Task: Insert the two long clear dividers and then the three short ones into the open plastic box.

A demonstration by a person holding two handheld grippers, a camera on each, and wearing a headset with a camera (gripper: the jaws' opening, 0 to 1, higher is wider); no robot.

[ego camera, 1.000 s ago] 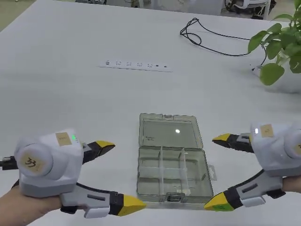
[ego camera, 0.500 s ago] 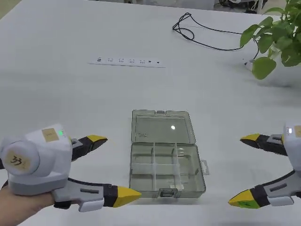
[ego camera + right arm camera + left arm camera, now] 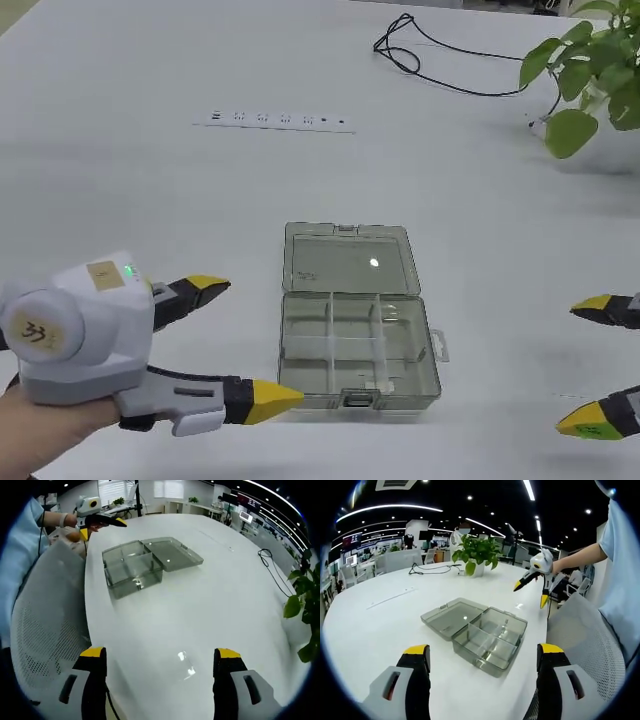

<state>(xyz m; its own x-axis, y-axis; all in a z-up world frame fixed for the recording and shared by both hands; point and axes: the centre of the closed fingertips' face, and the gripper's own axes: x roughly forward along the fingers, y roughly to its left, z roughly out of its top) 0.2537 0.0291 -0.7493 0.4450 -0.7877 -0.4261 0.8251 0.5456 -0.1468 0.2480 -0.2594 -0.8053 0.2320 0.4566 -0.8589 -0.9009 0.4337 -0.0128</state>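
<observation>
Left gripper (image 3: 248, 340) and right gripper (image 3: 580, 367) are held with jaws spread wide, and nothing is gripped.

The plastic box (image 3: 355, 385) is seen on the white table (image 3: 150, 180) between the two grippers, nearer the left one and touched by neither. It is made of smoky, see-through plastic. Its lid (image 3: 347, 258) is laid flat open on the far side, and a small latch is seen at the near edge. Clear dividers (image 3: 330, 330) are seated upright inside: two long ones run front to back, crossed by short pieces, so the tray is split into compartments. Further back, a power strip (image 3: 275, 120), a black cable (image 3: 440, 70) and a potted plant (image 3: 590, 80) are seen.
</observation>
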